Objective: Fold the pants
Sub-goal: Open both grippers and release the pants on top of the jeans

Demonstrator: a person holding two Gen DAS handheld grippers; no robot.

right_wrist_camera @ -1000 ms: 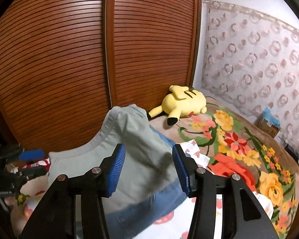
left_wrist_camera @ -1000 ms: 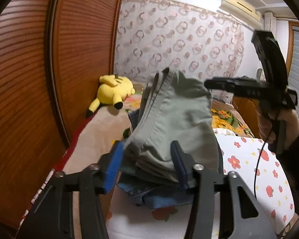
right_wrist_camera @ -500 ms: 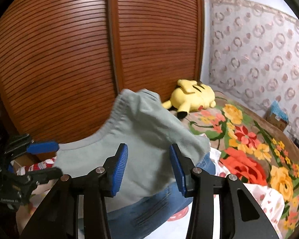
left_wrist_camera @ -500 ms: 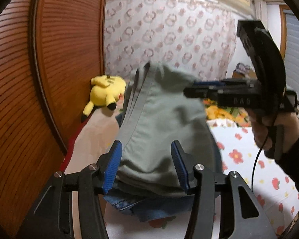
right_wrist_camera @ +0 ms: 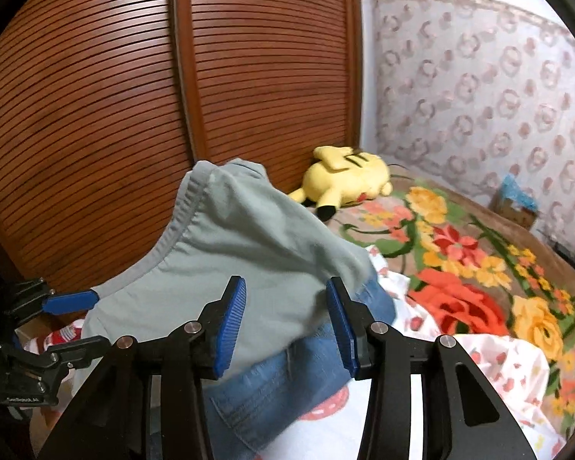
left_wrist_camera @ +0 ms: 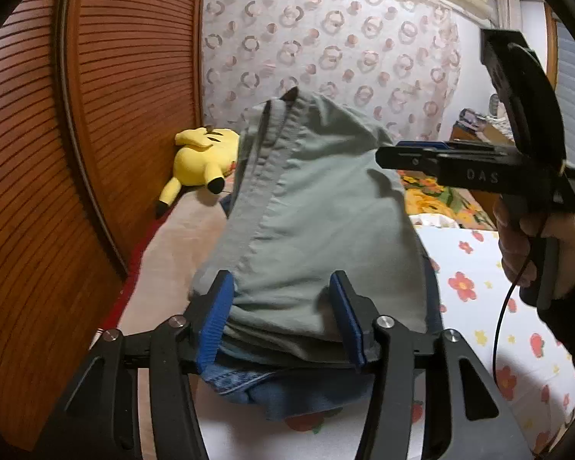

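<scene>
The left gripper (left_wrist_camera: 281,316) and right gripper (right_wrist_camera: 283,324) both stand spread, their 2 ribbed blue pads flanking the folded grey-green pants (left_wrist_camera: 318,222) without pinching. The soft, seamed cotton bundle sits atop blue denim jeans (right_wrist_camera: 287,375) on the flowered bedsheet (left_wrist_camera: 510,306).

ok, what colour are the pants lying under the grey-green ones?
Blue denim pants, clearest in the right wrist view.
</scene>
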